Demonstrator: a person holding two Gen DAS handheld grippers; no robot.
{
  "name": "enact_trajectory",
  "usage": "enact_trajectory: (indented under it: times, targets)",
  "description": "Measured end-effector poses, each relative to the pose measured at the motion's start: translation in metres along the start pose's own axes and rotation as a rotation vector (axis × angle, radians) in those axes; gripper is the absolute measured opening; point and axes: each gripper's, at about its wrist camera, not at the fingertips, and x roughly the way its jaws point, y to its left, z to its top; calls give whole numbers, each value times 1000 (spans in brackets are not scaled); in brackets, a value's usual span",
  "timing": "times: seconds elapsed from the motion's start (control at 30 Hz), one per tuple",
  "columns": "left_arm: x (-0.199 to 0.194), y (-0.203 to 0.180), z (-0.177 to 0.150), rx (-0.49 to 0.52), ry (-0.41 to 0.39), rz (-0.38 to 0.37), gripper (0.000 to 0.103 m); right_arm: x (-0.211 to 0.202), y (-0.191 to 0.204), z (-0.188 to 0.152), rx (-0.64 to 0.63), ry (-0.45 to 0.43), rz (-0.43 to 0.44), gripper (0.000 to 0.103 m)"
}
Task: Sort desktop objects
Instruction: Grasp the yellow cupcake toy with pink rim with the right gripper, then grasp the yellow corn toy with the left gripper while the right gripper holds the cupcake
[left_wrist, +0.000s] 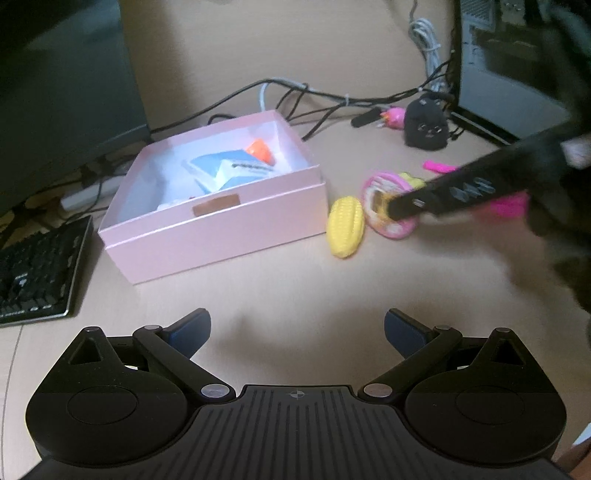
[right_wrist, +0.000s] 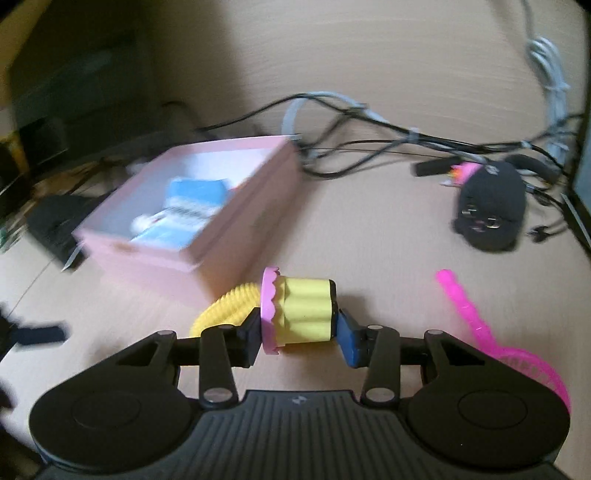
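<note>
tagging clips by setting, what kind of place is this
Most likely a home or office computer desk: a black keyboard at the edge of the light wooden desktop, a tangle of black and grey cables, and a dark monitor behind the pink cardboard box.

right gripper: motion-blurred in left wrist view; only one finger shows, rest cut off at right edge.
toy cupcake: partly hidden behind that finger there.
pink box: smeared in right wrist view; contents unreadable, blue/white pkg only.
toy corn: mostly hidden behind cupcake & finger, right wrist view.
pink comb: near end covered by gripper body.
keyboard: cut off at left edge.
black plush: face detail too small.
</note>
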Motion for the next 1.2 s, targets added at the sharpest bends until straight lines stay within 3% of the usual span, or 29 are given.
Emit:
enact_trajectory:
  times: [0.2,0.33,0.47,0.67,1.0,1.2]
  targets:
    - [11,8,3,-24,16,56,103,-25,13,-16,-37,24,93,42]
    - [15,2,16,-37,-21,-7,103,-45,4,-20,27,-15,23,42]
    - [28,-15,27,24,-66,-58,103,-55,-13,-30,77,-26,-51,42]
    - [41,-21,32,47,-37,-83,102,-71,-16,-49,67,-20,-100,42]
    - [49,17,25,5,1,139,101,-64,-13,-63,17,31,-145,47]
    - [53,35,29,-58,24,169,101,-65,0,-66,-36,19,-174,45]
